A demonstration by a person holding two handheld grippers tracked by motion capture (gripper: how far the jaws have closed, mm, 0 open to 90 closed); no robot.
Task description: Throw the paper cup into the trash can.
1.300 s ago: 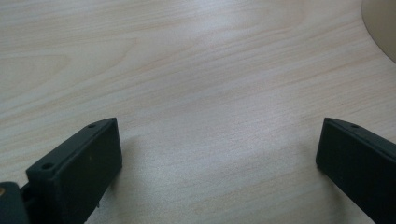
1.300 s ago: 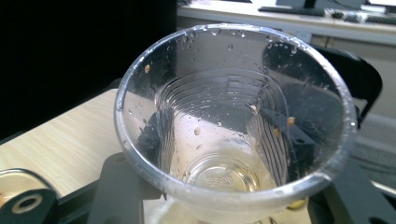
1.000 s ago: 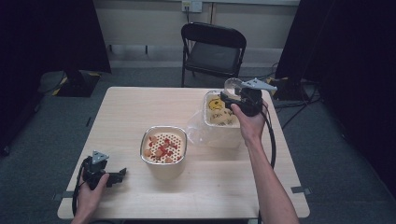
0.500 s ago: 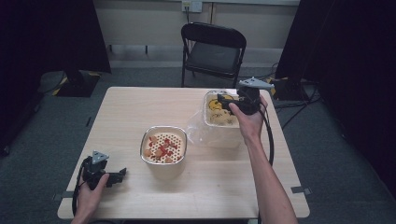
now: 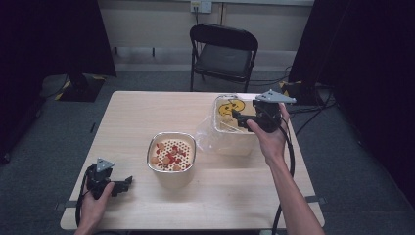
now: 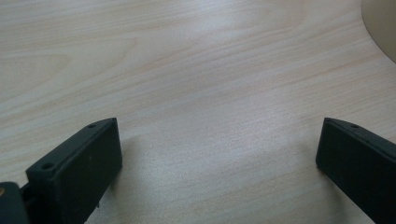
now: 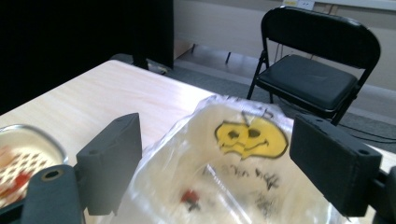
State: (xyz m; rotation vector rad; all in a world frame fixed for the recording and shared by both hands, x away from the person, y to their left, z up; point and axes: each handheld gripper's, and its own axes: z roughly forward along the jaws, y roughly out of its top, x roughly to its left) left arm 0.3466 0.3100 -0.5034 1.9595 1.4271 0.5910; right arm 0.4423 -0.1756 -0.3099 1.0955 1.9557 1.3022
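Observation:
A clear plastic bag (image 5: 210, 137) with a yellow smiley face (image 5: 229, 106) lines a square container (image 5: 232, 144) on the right half of the table. My right gripper (image 5: 238, 117) hovers over the bag, pointing left. Its jaws have just been opening and now stand open with nothing pinched; the bag (image 7: 243, 172) lies beyond them, with a small red piece (image 7: 190, 197) inside. A cream bowl (image 5: 170, 157) with a perforated insert and red bits sits mid-table. My left gripper (image 5: 126, 183) rests open near the front left, its jaws wide over bare wood (image 6: 215, 93).
The wooden table (image 5: 137, 117) has free surface at the left and back. A black folding chair (image 5: 222, 54) stands behind the far edge. Dark curtains flank the room. The bowl's edge (image 6: 383, 23) lies just beyond my left gripper.
My right gripper has swung from pointing down into the bag to level, drawing slightly back toward the near right, with its jaws wider apart. The left gripper has not moved.

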